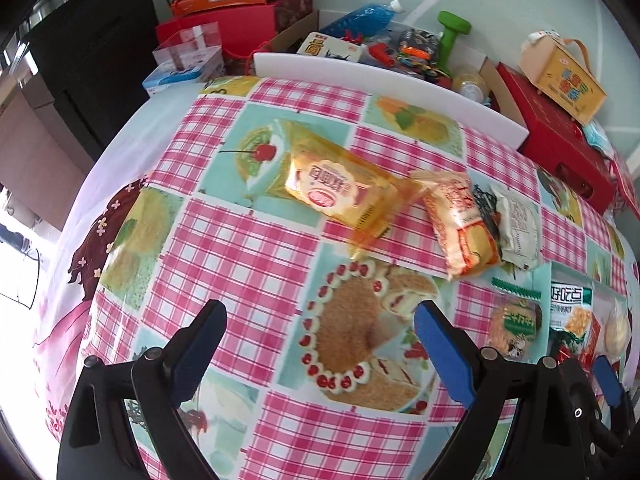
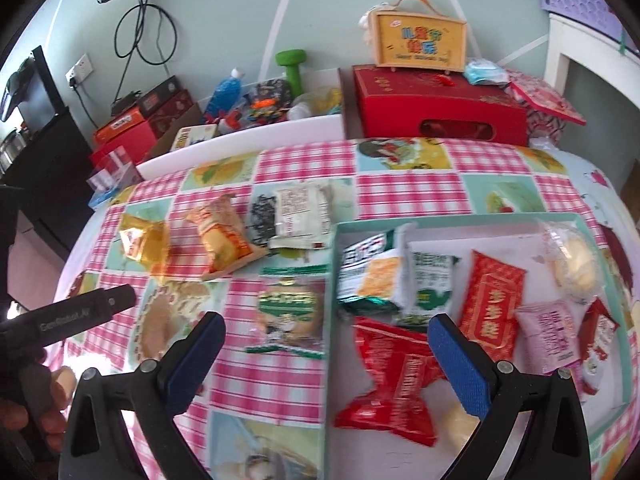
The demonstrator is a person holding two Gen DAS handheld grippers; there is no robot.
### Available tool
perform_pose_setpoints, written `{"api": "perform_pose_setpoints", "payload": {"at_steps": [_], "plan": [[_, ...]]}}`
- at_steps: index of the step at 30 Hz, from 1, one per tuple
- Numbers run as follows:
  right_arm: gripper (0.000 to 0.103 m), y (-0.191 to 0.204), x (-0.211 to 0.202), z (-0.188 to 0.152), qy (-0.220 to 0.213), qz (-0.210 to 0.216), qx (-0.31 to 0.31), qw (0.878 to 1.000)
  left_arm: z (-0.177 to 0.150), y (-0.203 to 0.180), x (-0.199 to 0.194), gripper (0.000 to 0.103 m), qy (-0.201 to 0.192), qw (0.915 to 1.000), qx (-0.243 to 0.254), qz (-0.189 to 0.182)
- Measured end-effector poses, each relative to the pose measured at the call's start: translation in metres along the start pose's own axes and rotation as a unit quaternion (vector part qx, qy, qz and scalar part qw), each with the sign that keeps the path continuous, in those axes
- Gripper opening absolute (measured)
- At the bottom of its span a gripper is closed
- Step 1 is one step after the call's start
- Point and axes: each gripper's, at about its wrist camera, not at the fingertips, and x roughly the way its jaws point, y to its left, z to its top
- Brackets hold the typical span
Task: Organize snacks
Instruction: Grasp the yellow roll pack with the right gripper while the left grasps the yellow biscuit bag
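Both tools gape empty: left tool [image 1: 320, 344] above the yellow cake packet [image 1: 340, 192], right tool [image 2: 324, 356] over the red wrapper [image 2: 394, 376] in the tray [image 2: 332, 280].

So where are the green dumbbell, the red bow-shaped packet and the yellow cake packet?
green dumbbell [image 2: 291, 65]: right wrist view, upper head.
red bow-shaped packet [image 2: 394, 372]: right wrist view, pinched middle.
yellow cake packet [image 1: 340, 192]: left wrist view, label centre.

Home room: checked tablecloth [image 2: 400, 184], gift boxes [image 2: 436, 104], dumbbell [image 2: 294, 68], wall socket [image 2: 78, 68].
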Motion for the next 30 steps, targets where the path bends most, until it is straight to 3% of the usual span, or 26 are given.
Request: {"api": "perform_pose_setpoints", "payload": {"at_steps": [11,21,30], "plan": [[0.081,0.04,0.013,0.014,0.001,0.034,-0.031,0.999,0.03,0.028,0.004,0.095,-0.02,0.9987,-0.034,-0.032],[0.076,0.075,0.054,0.055,-0.003,0.032,-0.089,0.996,0.061,0.028,0.037,0.095,0.008,0.9897,-0.081,-0.118],[0.065,0.095,0.099,0.061,0.033,0.033,-0.114,0.992,0.078,0.019,0.069,0.095,0.037,0.986,-0.1,-0.128]]}}
